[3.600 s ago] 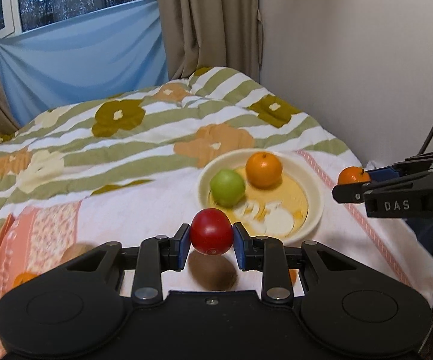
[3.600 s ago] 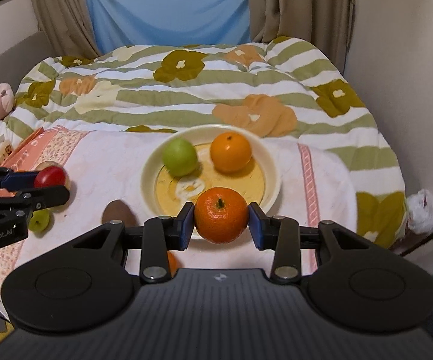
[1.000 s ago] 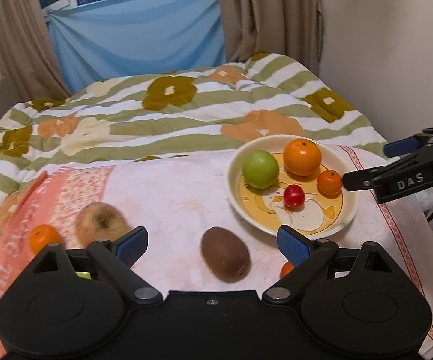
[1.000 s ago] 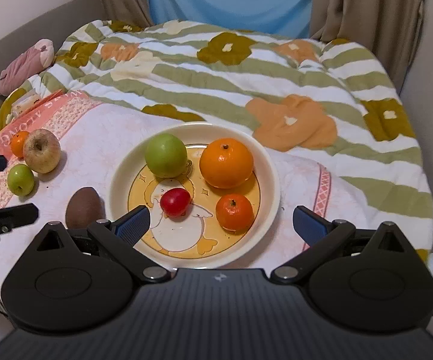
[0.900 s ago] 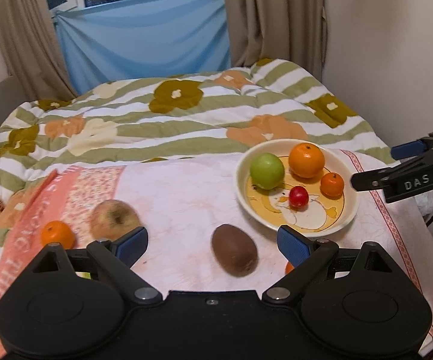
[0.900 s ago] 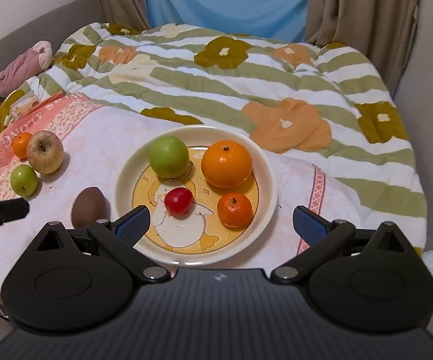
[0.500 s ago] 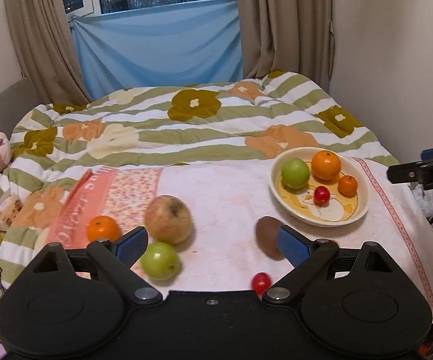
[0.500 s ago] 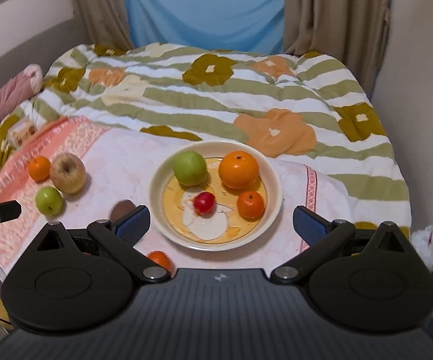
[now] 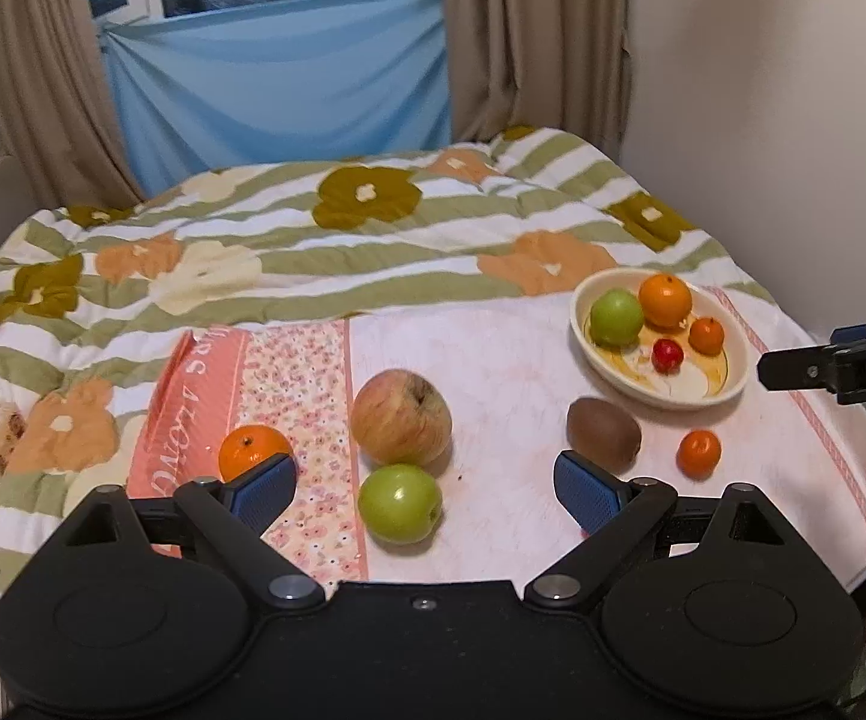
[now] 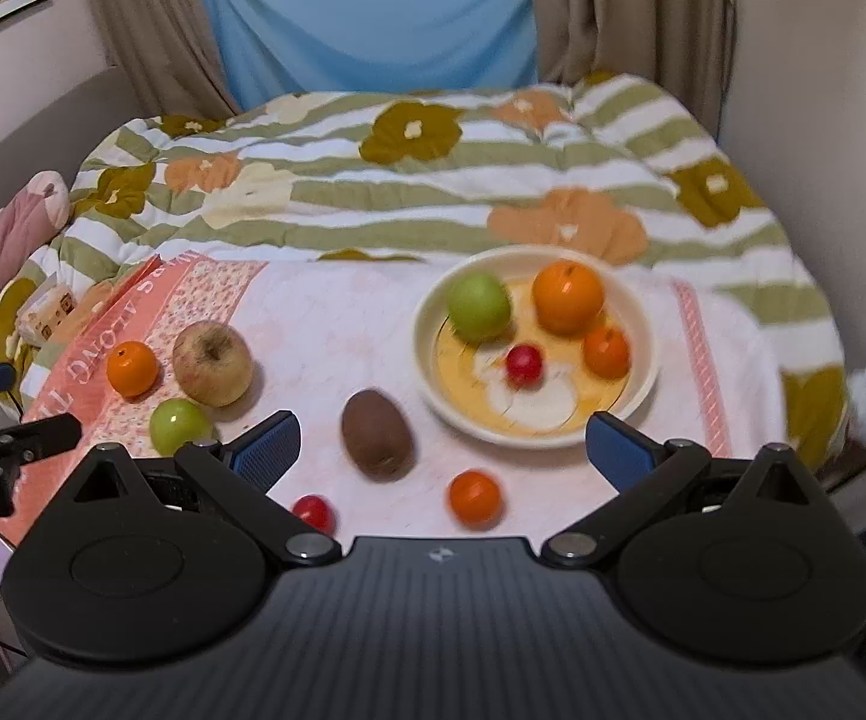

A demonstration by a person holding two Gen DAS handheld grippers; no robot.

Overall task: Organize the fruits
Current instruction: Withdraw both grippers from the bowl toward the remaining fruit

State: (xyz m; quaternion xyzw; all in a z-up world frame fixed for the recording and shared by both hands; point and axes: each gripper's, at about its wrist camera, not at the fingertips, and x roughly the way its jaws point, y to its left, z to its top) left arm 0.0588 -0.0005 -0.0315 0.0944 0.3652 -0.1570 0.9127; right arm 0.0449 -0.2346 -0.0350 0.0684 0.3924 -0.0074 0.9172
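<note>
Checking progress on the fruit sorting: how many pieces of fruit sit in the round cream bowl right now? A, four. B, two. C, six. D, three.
A: the round cream bowl holds a green apple, a large orange, a small orange and a small red fruit.

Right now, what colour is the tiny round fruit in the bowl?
Red. The small red fruit lies mid-bowl, clearest in the left wrist view.

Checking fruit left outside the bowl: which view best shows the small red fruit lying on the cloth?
The right wrist view: the small red fruit lies in plain sight on the cloth, just past the tongs' body. In the left wrist view it cannot be seen; the tongs' body likely hides it.
</note>
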